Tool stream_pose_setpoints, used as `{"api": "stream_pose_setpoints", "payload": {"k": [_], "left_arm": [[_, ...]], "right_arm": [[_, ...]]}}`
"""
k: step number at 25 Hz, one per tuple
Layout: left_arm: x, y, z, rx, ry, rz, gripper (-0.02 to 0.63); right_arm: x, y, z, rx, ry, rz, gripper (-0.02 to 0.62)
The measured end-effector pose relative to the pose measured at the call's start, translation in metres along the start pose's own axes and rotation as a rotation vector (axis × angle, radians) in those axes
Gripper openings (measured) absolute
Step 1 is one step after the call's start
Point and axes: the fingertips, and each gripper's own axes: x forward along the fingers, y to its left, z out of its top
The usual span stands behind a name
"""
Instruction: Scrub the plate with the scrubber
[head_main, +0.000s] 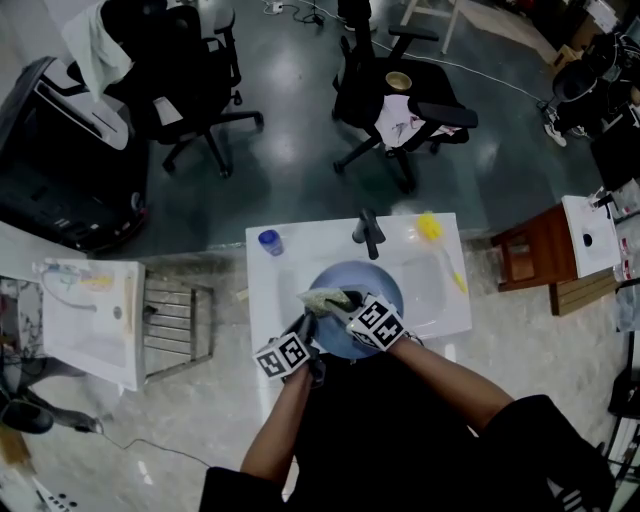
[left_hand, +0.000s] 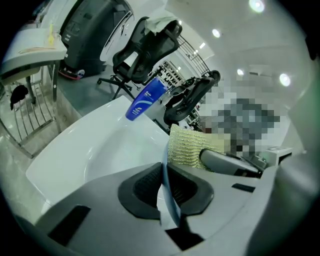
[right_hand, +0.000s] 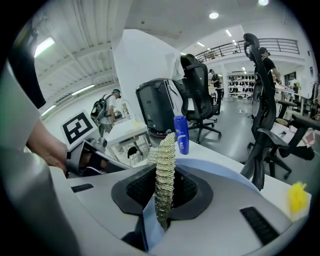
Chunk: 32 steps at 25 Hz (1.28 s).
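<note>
Two-handed at the sink (head_main: 262, 300): pinches the near rim of the blue plate (head_main: 380, 284) in the left gripper (left_hand: 164, 186), holds the scrubber (head_main: 325, 298), clamped in the right gripper (right_hand: 161, 197), at its far-left rim; leaves bare basin (head_main: 428, 285) to the right

Pale blue plate (head_main: 383, 288), yellow-green woven scrubber (head_main: 325, 298), white sink (head_main: 441, 301), dark blue bottle (left_hand: 146, 99).

The left tool (left_hand: 164, 186) pinches the rim of the blue plate (left_hand: 172, 212), yellow scrubber (left_hand: 189, 146) just beyond
</note>
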Motion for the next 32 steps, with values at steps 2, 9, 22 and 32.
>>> {"api": "stream_pose_setpoints", "payload": {"k": [2, 9, 22, 32], "left_arm": [[-0.001, -0.002, -0.001, -0.006, 0.005, -0.007, 0.028], [-0.003, -0.013, -0.003, 0.019, 0.029, -0.029, 0.026], [-0.011, -0.053, -0.033, 0.031, -0.012, 0.005, 0.029], [-0.016, -0.082, -0.067, 0.037, -0.042, 0.020, 0.037]], "right_arm": [[0.003, -0.004, 0.001, -0.002, -0.012, -0.021, 0.060], [0.010, -0.014, 0.004, -0.017, -0.040, -0.070, 0.059], [-0.021, -0.016, -0.008, -0.128, -0.040, -0.087, 0.060], [-0.057, -0.030, -0.026, -0.154, -0.075, -0.143, 0.060]]}}
